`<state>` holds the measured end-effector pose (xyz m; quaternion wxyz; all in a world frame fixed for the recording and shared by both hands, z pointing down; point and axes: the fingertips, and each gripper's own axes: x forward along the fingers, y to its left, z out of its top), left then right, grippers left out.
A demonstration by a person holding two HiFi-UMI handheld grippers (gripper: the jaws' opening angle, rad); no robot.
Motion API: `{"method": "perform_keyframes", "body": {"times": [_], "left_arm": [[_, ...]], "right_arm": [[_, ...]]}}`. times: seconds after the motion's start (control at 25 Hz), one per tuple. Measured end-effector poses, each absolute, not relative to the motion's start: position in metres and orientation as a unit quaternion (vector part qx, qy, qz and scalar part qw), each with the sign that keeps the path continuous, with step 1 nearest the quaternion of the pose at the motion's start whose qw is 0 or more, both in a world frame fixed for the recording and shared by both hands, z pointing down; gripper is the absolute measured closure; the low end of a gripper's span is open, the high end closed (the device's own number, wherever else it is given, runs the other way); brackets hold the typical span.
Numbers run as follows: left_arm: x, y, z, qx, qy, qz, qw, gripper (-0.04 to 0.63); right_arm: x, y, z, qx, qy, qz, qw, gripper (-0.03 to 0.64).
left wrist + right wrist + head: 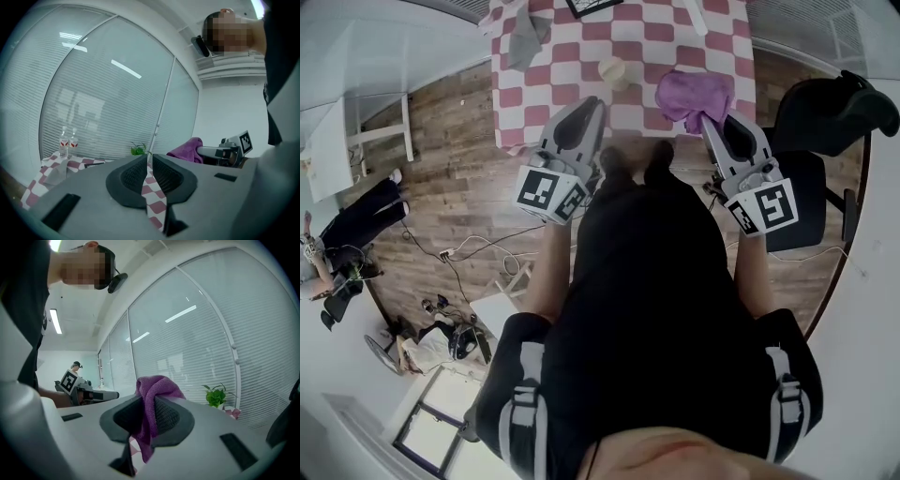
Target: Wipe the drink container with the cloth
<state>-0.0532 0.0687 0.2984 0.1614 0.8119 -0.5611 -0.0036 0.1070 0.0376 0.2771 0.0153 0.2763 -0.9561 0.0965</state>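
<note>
My right gripper [722, 122] is shut on a purple cloth [694, 94], which bunches up beyond its jaws over the near right part of the checkered table [572, 66]. In the right gripper view the cloth [157, 390] sits pinched between the pads and hangs below them. My left gripper [591, 105] hovers at the table's near edge, shut with nothing in it [147, 161]. A small cream-coloured container [614, 71] stands on the table between and beyond the two grippers. Two clear bottles [68, 140] stand at the table's far left in the left gripper view.
A grey cloth [525, 37] and a dark flat frame [591, 7] lie further back on the table. A black chair [830, 112] stands to the right. A small green plant [137, 150] sits by the window blinds. Cables lie on the wooden floor [459, 248].
</note>
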Motion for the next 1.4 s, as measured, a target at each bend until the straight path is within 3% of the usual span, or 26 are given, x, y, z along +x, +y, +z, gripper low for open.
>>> {"method": "perform_keyframes", "body": {"times": [0.4,0.56,1.4], "left_arm": [[-0.036,0.057,0.323,0.79,-0.587,0.033,0.173,0.559],[-0.042,0.059,0.33,0.792,-0.582,0.045,0.179,0.476],[-0.084,0.004,0.409,0.868,-0.435,0.172,0.168,0.457]], "right_arm": [[0.096,0.025,0.31,0.232,-0.964,0.108,0.072,0.537],[0.088,0.029,0.318,0.226,-0.962,0.135,0.067,0.537],[0.029,0.022,0.344,0.379,-0.901,0.174,0.119,0.535]]}}
